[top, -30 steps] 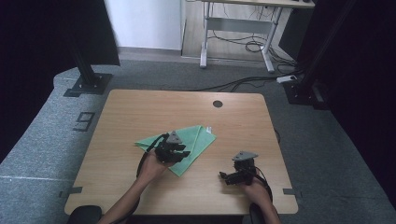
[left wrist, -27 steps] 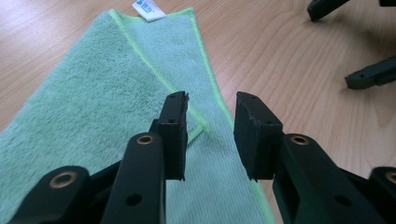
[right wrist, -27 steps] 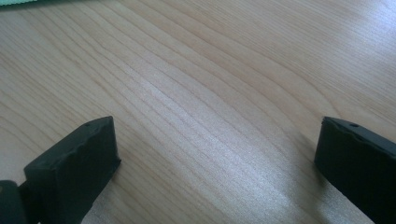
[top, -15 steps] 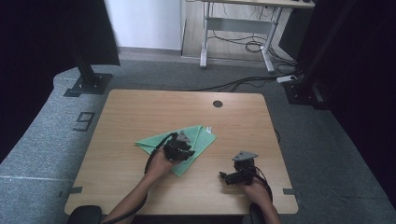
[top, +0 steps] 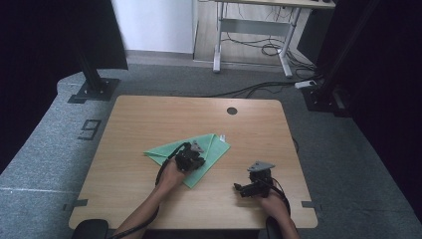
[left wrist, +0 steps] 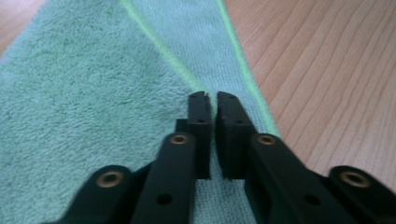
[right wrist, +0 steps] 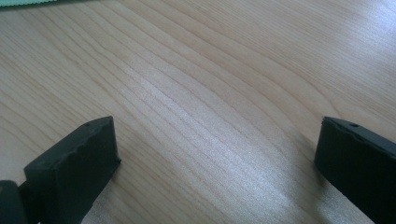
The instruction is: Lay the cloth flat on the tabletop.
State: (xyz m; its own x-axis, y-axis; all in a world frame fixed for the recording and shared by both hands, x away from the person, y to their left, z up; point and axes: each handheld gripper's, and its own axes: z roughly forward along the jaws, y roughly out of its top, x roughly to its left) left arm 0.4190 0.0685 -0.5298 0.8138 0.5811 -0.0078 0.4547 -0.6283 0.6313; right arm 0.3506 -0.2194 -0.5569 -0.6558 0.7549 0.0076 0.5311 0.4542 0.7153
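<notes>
In the high view, the green towel [top: 209, 152] was seen folded mid-counter [top: 149, 114], the left tongs [top: 191, 158] resting on it. In the left gripper view, the jaws, just closing, were pinched on a towel fold [left wrist: 93, 93]. In the right gripper view, the right tongs [right wrist: 217, 154] were spread over bare wood.

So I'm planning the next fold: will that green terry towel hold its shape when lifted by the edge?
Probably not. The green terry towel lies in soft folded layers, so it should droop. Its looped pile looks grippy, unlikely to slip from the left claw, pinched shut at its folded edge.
</notes>
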